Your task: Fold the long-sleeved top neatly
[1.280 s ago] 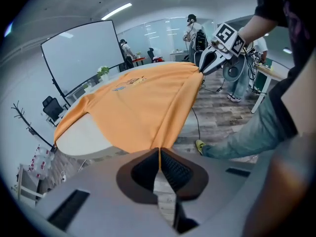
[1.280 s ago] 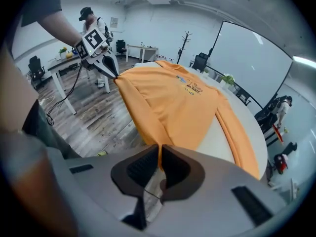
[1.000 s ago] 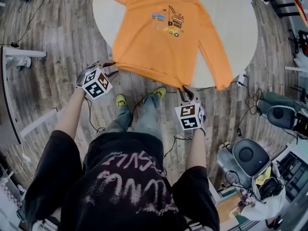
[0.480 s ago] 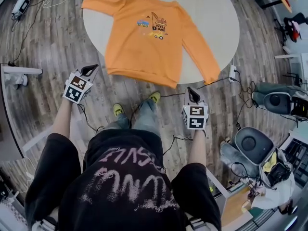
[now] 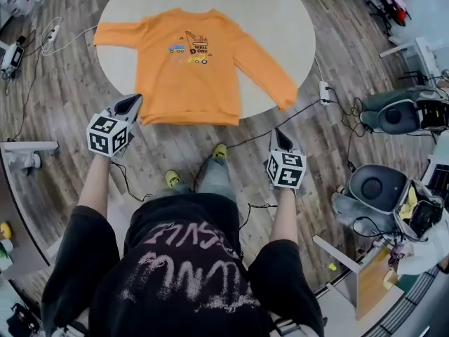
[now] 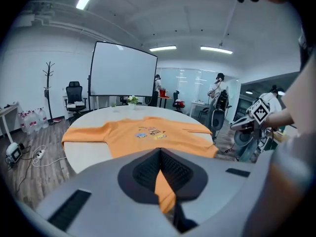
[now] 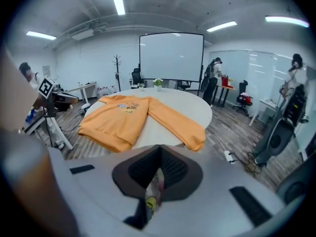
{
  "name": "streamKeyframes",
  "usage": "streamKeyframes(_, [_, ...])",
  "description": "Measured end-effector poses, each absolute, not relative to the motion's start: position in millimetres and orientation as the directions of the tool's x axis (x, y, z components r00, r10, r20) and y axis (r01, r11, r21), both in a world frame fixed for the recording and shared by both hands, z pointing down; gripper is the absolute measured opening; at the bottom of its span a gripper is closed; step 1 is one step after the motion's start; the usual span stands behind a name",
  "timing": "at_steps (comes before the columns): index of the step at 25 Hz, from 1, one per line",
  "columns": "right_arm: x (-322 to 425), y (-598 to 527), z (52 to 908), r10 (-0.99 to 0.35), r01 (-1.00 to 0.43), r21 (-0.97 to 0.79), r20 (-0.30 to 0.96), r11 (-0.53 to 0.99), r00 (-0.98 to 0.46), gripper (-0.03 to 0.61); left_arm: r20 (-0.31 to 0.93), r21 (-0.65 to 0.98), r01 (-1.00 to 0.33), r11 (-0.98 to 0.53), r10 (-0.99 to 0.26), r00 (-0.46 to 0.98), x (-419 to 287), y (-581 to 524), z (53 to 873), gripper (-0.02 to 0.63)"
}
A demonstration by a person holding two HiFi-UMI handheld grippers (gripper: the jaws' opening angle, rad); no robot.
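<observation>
Left hand-held gripper (image 5: 133,101) has risen, shut, near top's (image 5: 184,69) hem.

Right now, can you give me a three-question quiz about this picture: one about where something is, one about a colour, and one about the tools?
1. Where does the top lie? A on the floor. B on the round table. C on a chair.
2. What colour is the top? A blue. B green. C orange.
3. How are the left tool and the right tool? A both shut. B both wide open. C one shut, one open.
Answers: B, it lies spread flat on the white table. C, its cloth is orange. A, each tool's own view shows its jaws together.
</observation>
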State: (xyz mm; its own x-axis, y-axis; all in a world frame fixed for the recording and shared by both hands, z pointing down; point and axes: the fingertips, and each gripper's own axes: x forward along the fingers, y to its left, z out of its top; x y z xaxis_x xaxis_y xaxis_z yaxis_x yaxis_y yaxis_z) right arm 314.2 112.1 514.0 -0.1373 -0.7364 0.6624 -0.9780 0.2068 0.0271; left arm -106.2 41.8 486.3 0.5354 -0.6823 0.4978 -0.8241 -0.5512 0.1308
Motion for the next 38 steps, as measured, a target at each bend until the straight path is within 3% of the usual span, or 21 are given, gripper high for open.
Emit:
streamKeyframes(7, [366,104,542,-0.739,-0.993,-0.117,0.666,0.030,-0.101,0.006,0.526,0.133,-0.804,-0.580,-0.646,0.553,-57,19,485,0.012])
streamKeyframes(11, [387,94,573,-0.706,-0.996,-0.059,0.703,0.064,-0.086,0.016,0.577,0.108,-0.782,-0.613,-0.602,0.552,-17,1,494,0.012])
streamKeyframes(17, [391,57,623,-0.671,-0.983,-0.114,0.719,0.146,-0.182,0.177,0.642,0.058,-0.774,-0.631,-0.570,0.513,49,-26,507,0.012])
streamKeyframes(21, [380,29,651,-0.641,-0.966,-0.143,0.725,0.216,-0.251,0.215,0.670,0.032,-0.773,-0.634,-0.560,0.487,82,-40,510,0.012])
streamKeyframes(24, [382,11,664,-0.642,-0.965,-0.144,0.724,0.217,-0.252,0.199,0.686,0.010,-0.776,-0.631,-0.560,0.464,97,-45,513,0.012])
streamKeyframes(26, [390,2,665,-0.654,-0.972,-0.120,0.722,0.204,-0.227,0.078,0.696,-0.006,-0.773,-0.635,-0.557,0.453,102,-47,514,0.012])
streamKeyframes(27, [395,1,665,-0.659,-0.973,-0.108,0.721,0.202,-0.216,0.054,0.701,-0.013,-0.770,-0.638,-0.555,0.448,105,-47,515,0.012])
streamKeyframes(38, [518,-36,597,-0.749,-0.989,0.098,0.662,0.106,-0.015,0.041,0.767,-0.007,-0.797,-0.604,-0.514,0.383,113,-55,556,0.012])
